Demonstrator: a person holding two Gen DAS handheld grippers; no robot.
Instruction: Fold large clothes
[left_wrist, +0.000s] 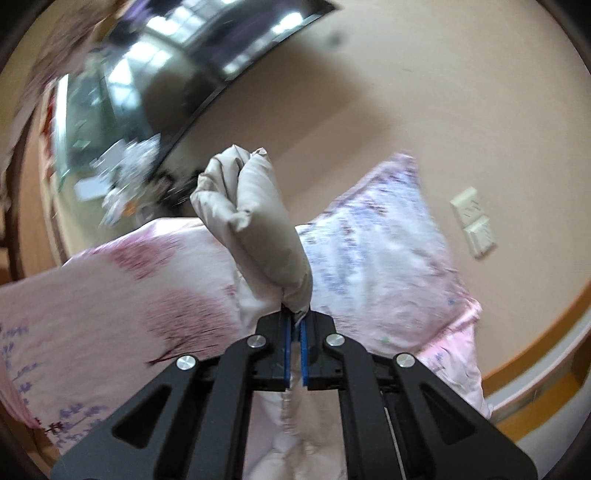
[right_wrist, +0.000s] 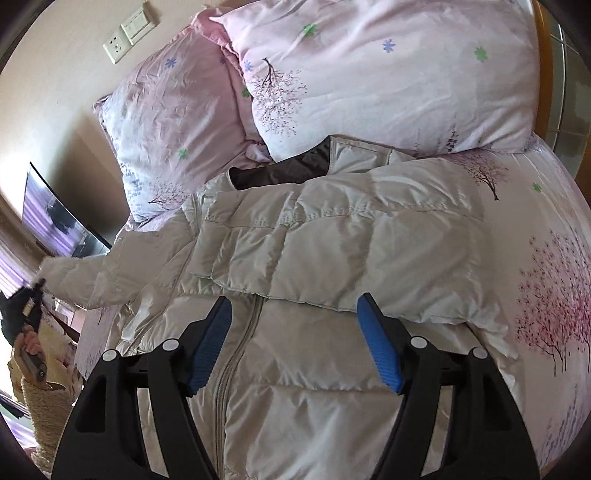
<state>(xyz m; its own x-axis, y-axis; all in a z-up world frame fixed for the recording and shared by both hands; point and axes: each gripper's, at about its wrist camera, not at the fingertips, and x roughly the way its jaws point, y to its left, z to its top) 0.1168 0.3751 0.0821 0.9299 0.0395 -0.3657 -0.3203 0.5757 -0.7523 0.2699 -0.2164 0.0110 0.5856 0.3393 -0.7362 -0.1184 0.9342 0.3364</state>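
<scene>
Jacket (right_wrist: 314, 258) lies zip-up across the bed (right_wrist: 546, 236), one sleeve already folded over its chest. My left hand-held gripper (left_wrist: 294, 325) is pressed together, pinching the other sleeve (left_wrist: 255, 229) above the bed. That puffy, slick cuff could slide out if I swing it fast. My right hand-held gripper (right_wrist: 295, 339) hangs spread and empty over the zip; unpinned, I reckon the body may drag toward the pillows (right_wrist: 369, 85).
</scene>
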